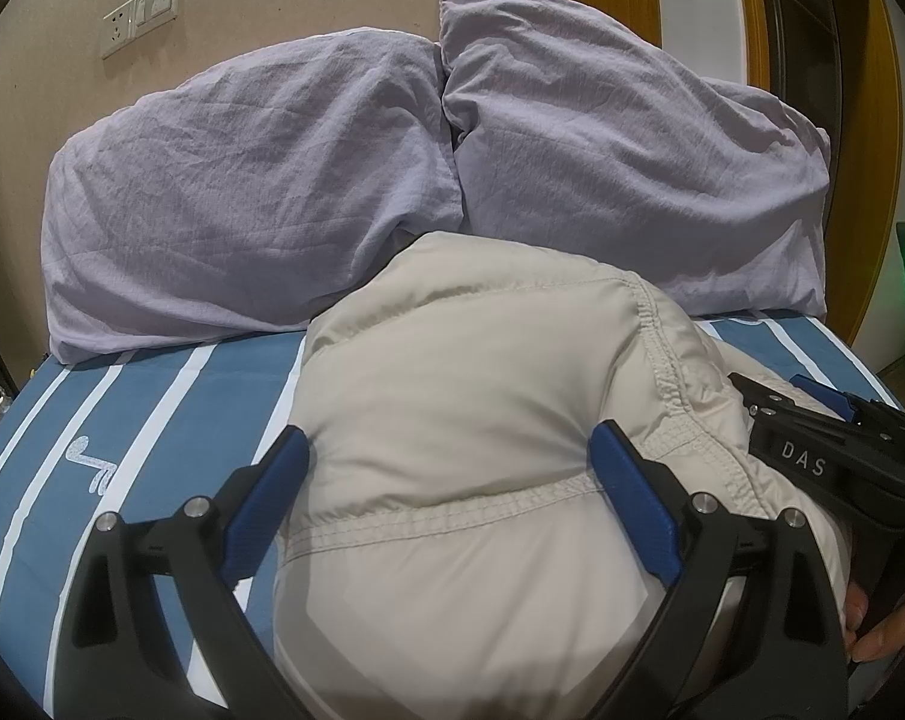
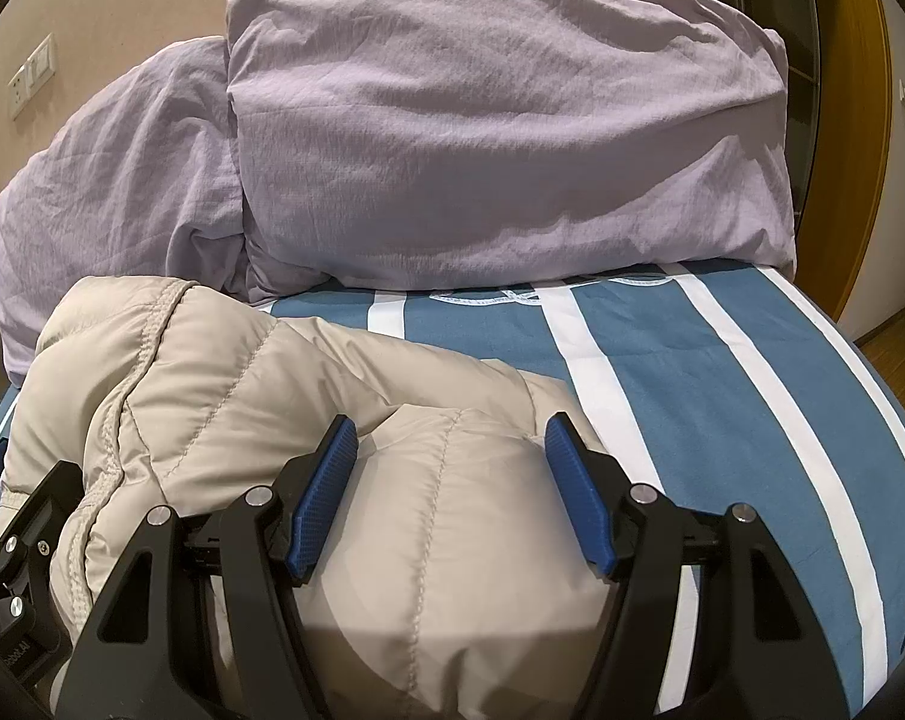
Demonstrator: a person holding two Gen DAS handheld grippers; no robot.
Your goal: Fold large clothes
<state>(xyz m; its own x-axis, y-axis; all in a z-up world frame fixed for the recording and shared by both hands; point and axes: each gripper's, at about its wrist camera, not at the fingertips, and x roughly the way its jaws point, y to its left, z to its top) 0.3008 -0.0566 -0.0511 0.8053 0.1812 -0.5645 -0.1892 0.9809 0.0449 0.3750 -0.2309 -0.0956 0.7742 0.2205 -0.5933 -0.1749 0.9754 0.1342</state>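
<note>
A puffy beige down jacket lies bundled on a blue bed sheet with white stripes. My left gripper has its blue pads pressed into a thick quilted fold, which bulges out between and past them. In the right wrist view the same jacket fills the lower left. My right gripper holds another padded fold of it, with both pads against the fabric. The two grippers sit side by side: the right one's black body shows at the left view's right edge, with a hand below it.
Two lilac pillows lean on the beige wall at the head of the bed, just beyond the jacket. A wall socket panel is at upper left and a wooden door frame at right. The striped sheet stretches right to the bed's edge.
</note>
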